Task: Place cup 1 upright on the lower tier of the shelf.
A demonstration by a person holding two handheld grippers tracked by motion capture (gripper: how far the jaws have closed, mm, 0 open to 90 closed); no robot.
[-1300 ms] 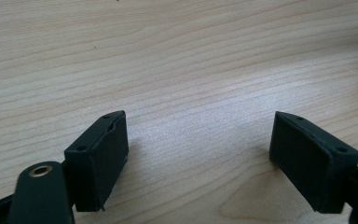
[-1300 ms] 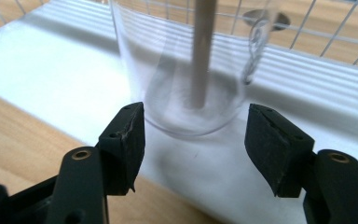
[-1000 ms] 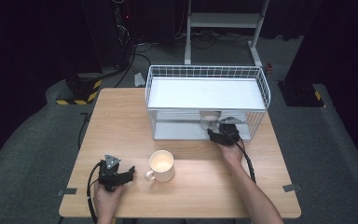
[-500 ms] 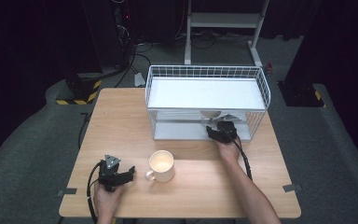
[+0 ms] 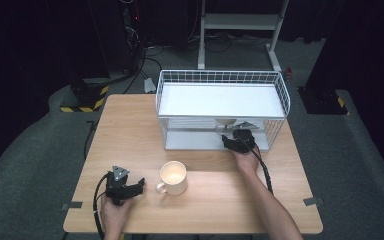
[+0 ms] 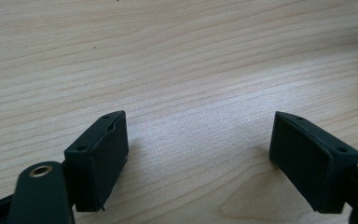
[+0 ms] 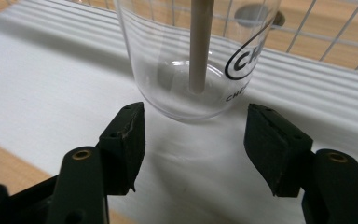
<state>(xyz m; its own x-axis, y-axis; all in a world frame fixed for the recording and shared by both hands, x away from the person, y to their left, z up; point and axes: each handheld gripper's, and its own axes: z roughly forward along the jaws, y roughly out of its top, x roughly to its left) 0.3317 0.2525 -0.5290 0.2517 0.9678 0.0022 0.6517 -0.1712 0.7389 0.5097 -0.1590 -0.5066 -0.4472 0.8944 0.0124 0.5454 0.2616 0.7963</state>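
A clear glass (image 7: 196, 56) printed with black lettering stands on the lower white shelf of a wire rack (image 5: 280, 95) at the far side of the bench (image 5: 130, 125). The right hand-held gripper (image 7: 193, 128) sits just in front of it, jaws spread and gripping nothing. The left hand-held gripper (image 6: 198, 154) rests near a cream mug (image 5: 173, 177), jaws apart over bare wood.

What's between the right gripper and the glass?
Nothing. In the right gripper view, bare white shelf runs from the right gripper to the glass just ahead.
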